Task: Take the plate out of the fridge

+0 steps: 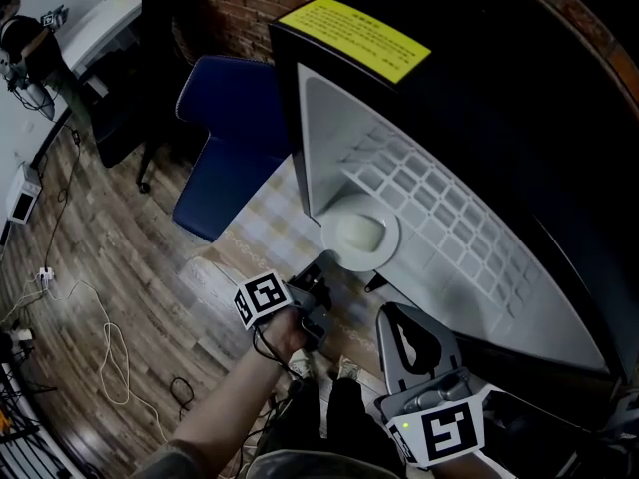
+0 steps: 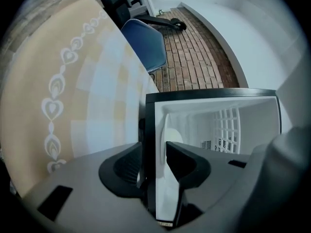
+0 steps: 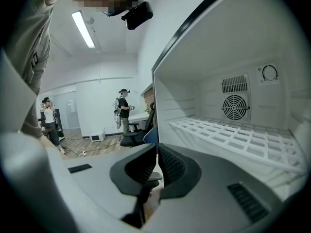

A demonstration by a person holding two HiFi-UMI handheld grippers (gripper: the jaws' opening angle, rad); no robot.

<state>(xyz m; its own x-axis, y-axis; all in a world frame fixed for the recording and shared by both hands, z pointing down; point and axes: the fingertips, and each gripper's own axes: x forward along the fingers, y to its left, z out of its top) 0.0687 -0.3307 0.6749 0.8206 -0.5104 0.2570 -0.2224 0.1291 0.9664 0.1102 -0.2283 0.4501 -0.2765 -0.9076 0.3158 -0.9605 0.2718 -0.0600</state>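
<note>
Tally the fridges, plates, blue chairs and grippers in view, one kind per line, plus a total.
fridge: 1
plate: 1
blue chair: 1
grippers: 2, the left gripper and the right gripper
Total: 5

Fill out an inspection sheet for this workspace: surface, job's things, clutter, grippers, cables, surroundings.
Surface: wood-plank floor with a beige patterned mat by the fridge.
Job's things: round white plate lies inside the open black fridge, near its front, by the white lattice shelf.
Clutter: blue padded chair beside the fridge.
Grippers: left gripper has its jaws apart at the fridge's front edge, close to the plate; right gripper has its jaws together and is empty.
Cables: white cable looped on the floor; black cable further left.
Surroundings: red brick wall; two people stand across the room.
</note>
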